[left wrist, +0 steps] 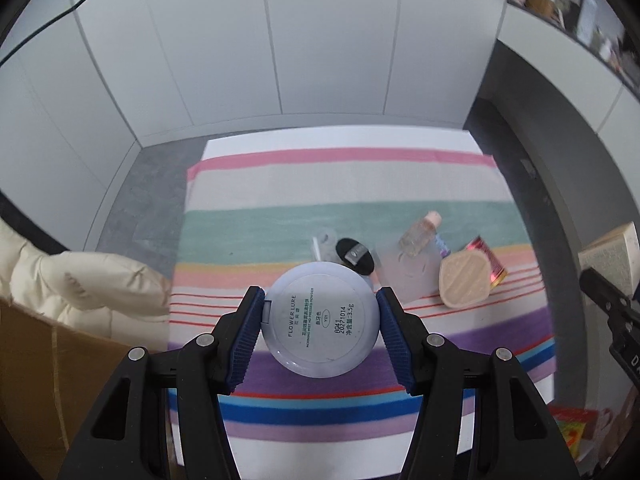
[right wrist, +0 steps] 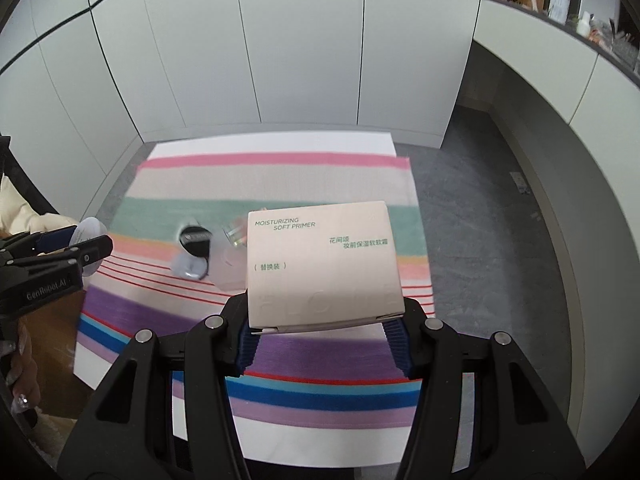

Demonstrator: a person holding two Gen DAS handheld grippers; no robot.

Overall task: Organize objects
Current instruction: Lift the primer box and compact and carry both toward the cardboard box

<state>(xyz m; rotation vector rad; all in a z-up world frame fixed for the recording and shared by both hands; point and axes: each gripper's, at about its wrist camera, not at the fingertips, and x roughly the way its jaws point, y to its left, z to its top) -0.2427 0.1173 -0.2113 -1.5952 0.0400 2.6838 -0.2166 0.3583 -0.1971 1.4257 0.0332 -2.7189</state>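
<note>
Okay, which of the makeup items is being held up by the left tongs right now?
The round lavender powder compact, clamped label-up between the left tongs; the bottle lies on the striped cloth.

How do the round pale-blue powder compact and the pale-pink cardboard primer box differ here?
The round pale-blue powder compact is a flat plastic disc; the pale-pink cardboard primer box is rectangular. The compact sits between the left gripper pads, the box in the right gripper. The compact's printed label is circular, the box's green text runs in lines. Both are clamped above the striped cloth.

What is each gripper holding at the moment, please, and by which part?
Left gripper: round powder compact, clamped across its rim. Right gripper: primer box, held by its near end's side walls.
</note>
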